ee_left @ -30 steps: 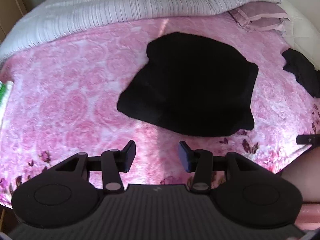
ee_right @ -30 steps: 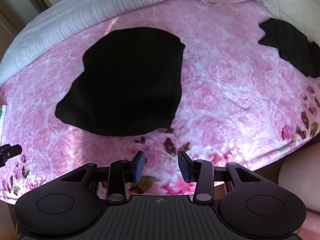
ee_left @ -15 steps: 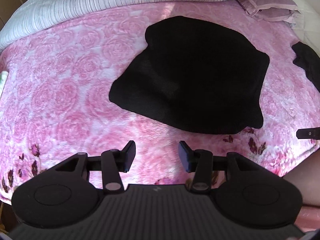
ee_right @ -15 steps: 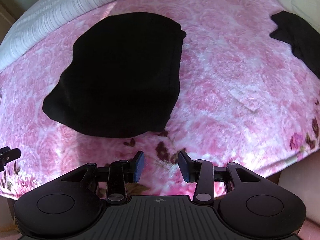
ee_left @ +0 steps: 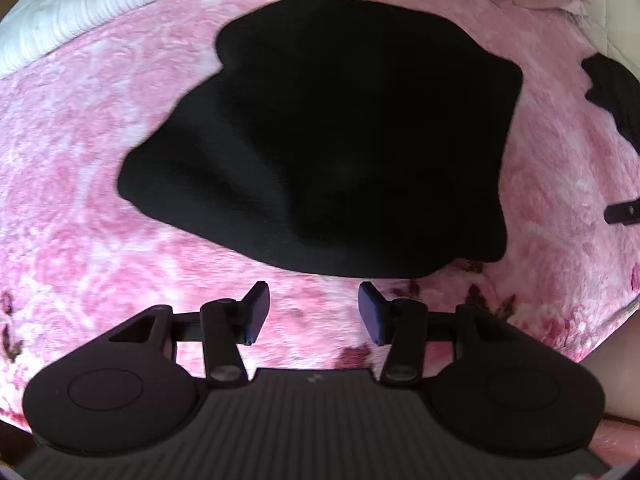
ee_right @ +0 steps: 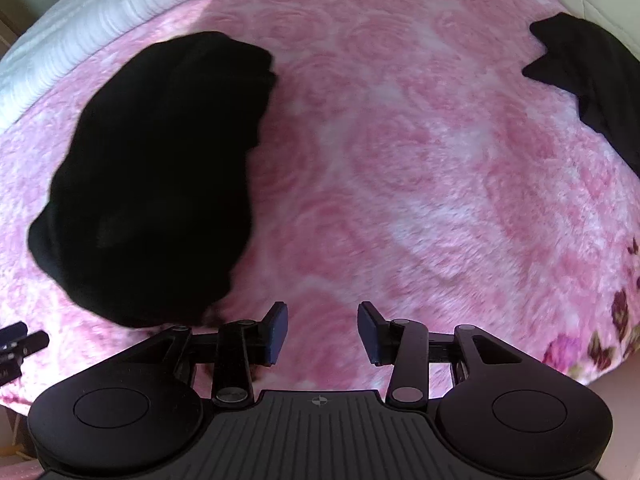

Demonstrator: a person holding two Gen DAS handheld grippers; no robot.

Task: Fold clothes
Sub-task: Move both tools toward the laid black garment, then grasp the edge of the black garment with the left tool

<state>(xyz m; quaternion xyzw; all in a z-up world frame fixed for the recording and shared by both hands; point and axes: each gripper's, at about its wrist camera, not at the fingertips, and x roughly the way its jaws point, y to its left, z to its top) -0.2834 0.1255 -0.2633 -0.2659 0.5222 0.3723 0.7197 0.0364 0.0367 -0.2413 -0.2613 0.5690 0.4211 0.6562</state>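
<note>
My left gripper [ee_left: 311,312] and right gripper [ee_right: 322,332] both hover with fingers spread and holding nothing, just short of the folded black garment [ee_left: 320,140] lying on the pink rose-patterned blanket [ee_right: 400,152] of the bed, another black garment [ee_right: 588,72] well apart at right.

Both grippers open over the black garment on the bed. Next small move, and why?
Probably lower the left gripper onto the near hem of the black garment and pinch it. Both sets of fingers are open and hold nothing; the hem lies just ahead of the left fingers. The right gripper sits past the garment's right edge, over bare pink blanket.
</note>
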